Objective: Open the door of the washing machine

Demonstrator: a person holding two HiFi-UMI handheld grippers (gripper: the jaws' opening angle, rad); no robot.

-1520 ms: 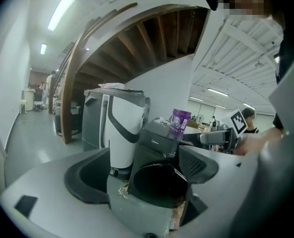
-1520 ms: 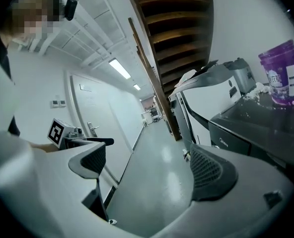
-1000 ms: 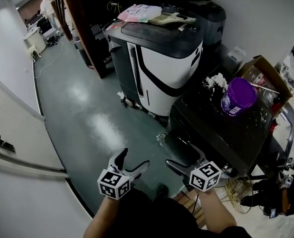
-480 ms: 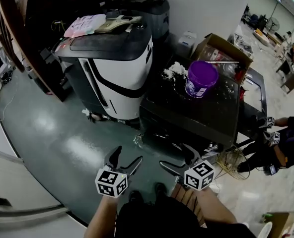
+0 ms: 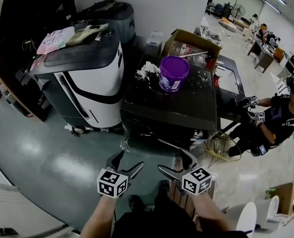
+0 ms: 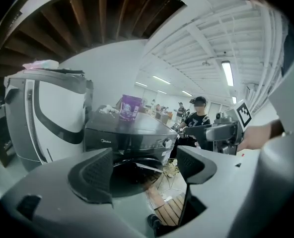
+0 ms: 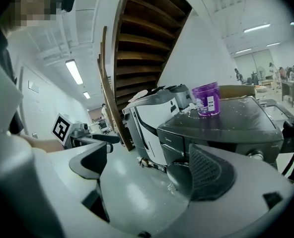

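Note:
A dark front-loading washing machine [image 5: 174,108] stands straight ahead, with a purple bucket [image 5: 173,73] on its top. Its round door [image 6: 137,168] on the front face is closed, below a knob [image 6: 168,143]. My left gripper [image 5: 128,161] and right gripper [image 5: 173,160] hover side by side just short of that front, apart from it. Both are open with nothing between the pads. In the left gripper view the door sits between the jaws of the left gripper [image 6: 144,170]. The right gripper [image 7: 149,167] looks along the washer's left corner [image 7: 174,143].
A white-and-black machine [image 5: 87,83] stands to the washer's left, a cardboard box [image 5: 189,42] behind it. A person [image 5: 273,118] sits on the floor at right. Tangled wire [image 5: 219,150] and a wooden slat board [image 5: 179,190] lie by my feet. A wooden staircase [image 7: 142,48] rises at left.
My view has swung right, so the dark washer has come from the right side to the centre. Both grippers now face its front and stay open.

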